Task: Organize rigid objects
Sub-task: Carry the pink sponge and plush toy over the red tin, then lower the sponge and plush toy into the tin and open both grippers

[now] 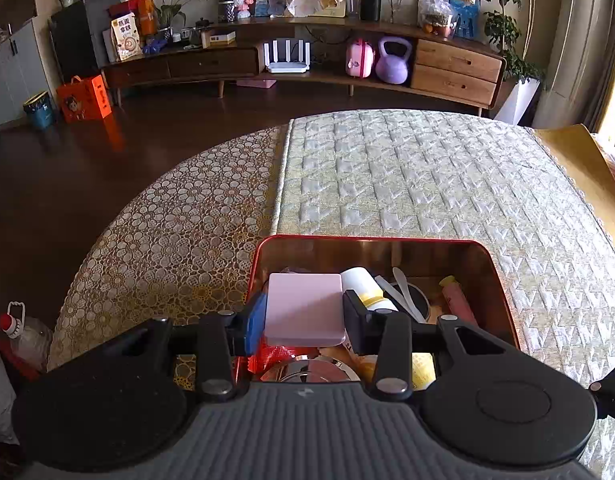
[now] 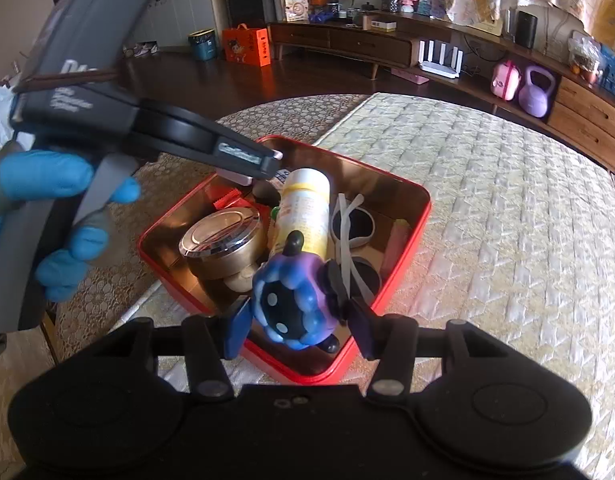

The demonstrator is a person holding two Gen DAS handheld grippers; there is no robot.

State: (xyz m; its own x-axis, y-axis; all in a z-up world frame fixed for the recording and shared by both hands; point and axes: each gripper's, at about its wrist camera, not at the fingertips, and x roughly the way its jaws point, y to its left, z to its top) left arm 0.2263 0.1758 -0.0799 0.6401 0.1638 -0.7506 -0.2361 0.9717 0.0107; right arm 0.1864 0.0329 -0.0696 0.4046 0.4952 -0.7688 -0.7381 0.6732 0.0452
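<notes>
**Observer:** Walk me across, left to right. How many of each?

**Operator:** Two grippers, one red tin [image 1: 503, 280], one table. On my left wrist camera the left gripper [image 1: 303, 312] is clamped on one pink case [image 1: 303, 306], flat, rectangular, matte, with rounded corners. The pads press both of its short sides, and it hangs over the tin's near left corner. In the right view I see that same gripper from the side, carried by a hand in a blue glove [image 2: 47, 204].

**Observer:** And inside the tin?

**Operator:** Its inner walls are a shiny copper colour, the rim is red. From the left I count one round gold-coloured jar [image 2: 221, 240] with a polished metal lid, one cream-and-yellow bottle [image 2: 305, 208] lying on its side, one pair of sunglasses [image 2: 355, 228] with white arms and dark lenses, and one pink tube [image 2: 397, 244] with a yellow end against the right wall.

**Observer:** Your right hand?

**Operator:** The right gripper [image 2: 297, 320] is closed on one toy figure [image 2: 291, 304], rounded and glossy, blue fading to purple, with a black face dotted pale and small black feet. It sits above the tin's near edge.

**Observer:** The surface?

**Operator:** A round table: the pebble-patterned lace cloth [image 1: 179, 216] on the left, the quilted cream cloth [image 1: 447, 184] on the right. The tin stands on the quilted part, beside the seam.
</notes>
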